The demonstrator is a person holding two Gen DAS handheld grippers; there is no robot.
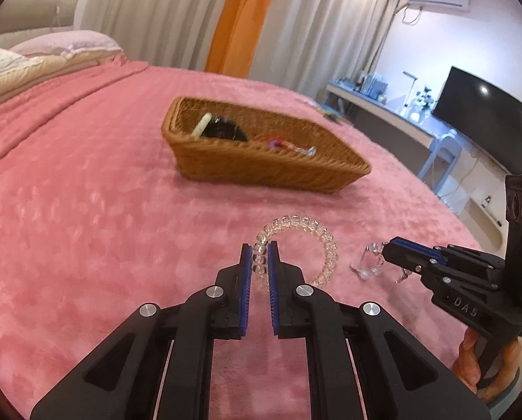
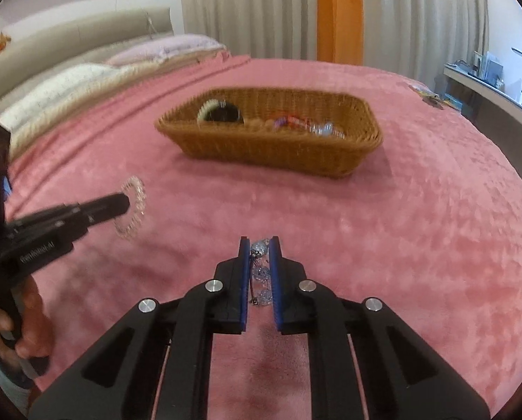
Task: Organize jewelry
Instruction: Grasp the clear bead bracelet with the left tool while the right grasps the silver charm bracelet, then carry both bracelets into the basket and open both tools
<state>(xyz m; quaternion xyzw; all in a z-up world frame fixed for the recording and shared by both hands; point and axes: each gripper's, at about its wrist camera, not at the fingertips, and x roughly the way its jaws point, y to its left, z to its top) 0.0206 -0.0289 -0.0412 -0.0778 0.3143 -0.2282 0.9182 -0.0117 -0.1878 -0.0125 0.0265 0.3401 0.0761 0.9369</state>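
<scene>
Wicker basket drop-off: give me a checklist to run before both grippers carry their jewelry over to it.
1. Left gripper shut on the clear bead bracelet: ok, beads sit between the pads.
2. Right gripper shut on the crystal piece: ok, though how firmly cannot be told.
3. Both pieces lifted off the pink blanket: cannot tell.
4. Wicker basket upright and open on top: ok.
5. Room left in the basket: ok, bare weave shows at its right end beside the items inside.
6. Path to the basket free of things: ok.
</scene>
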